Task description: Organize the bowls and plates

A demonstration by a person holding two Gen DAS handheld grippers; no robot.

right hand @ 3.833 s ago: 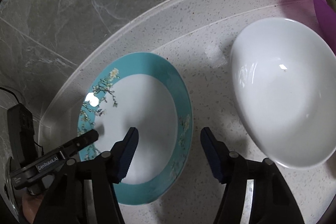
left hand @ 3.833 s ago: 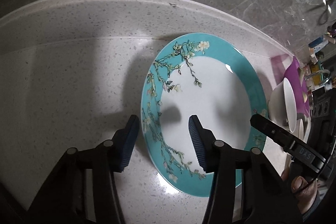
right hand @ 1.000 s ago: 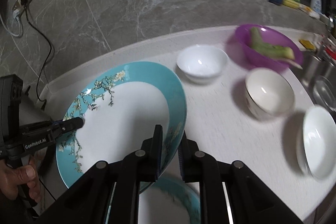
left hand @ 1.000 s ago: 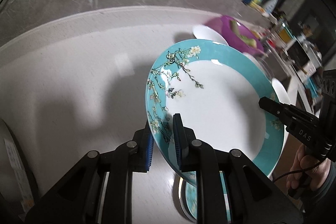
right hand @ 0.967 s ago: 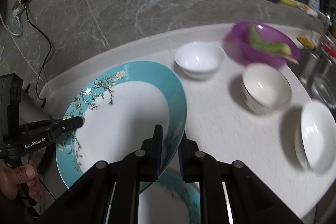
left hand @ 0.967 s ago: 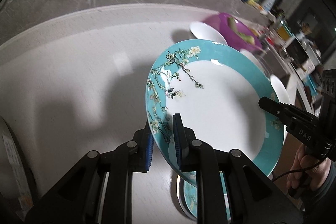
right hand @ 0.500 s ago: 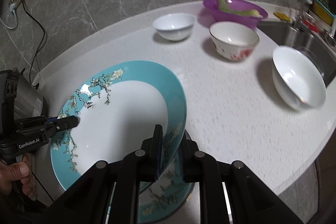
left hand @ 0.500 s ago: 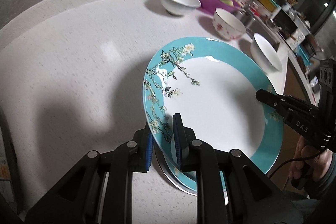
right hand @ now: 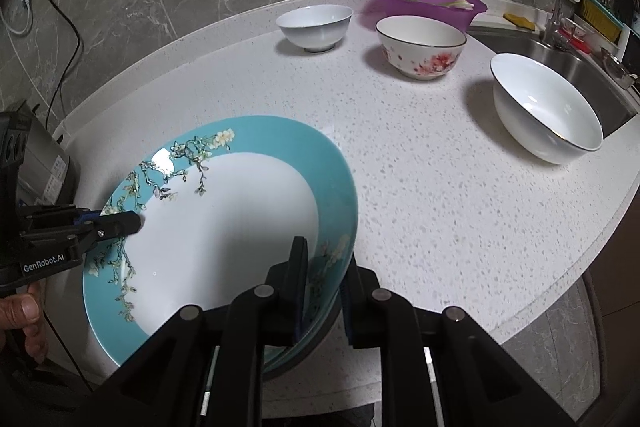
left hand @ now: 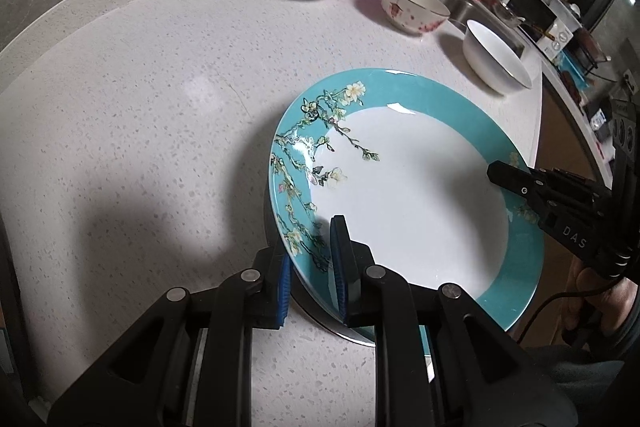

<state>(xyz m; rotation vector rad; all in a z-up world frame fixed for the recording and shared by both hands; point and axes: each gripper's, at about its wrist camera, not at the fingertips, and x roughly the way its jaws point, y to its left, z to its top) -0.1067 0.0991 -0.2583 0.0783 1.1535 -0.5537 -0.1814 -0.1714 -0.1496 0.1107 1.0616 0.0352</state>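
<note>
Lowered since a second ago, the teal blossom plate hangs just above a second plate, the left gripper and right gripper each clamping opposite rims. Stacking looks nearly done; three bowls beyond the fingers, including the floral bowl, stand unsorted.

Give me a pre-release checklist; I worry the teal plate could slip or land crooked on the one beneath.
1. Left gripper clamped on teal plate rim: ok.
2. Right gripper clamped on opposite rim: ok.
3. Second plate directly underneath: ok.
4. Plates touching all round: cannot tell.
5. White bowl and floral bowl standing apart from the stack: ok.
</note>
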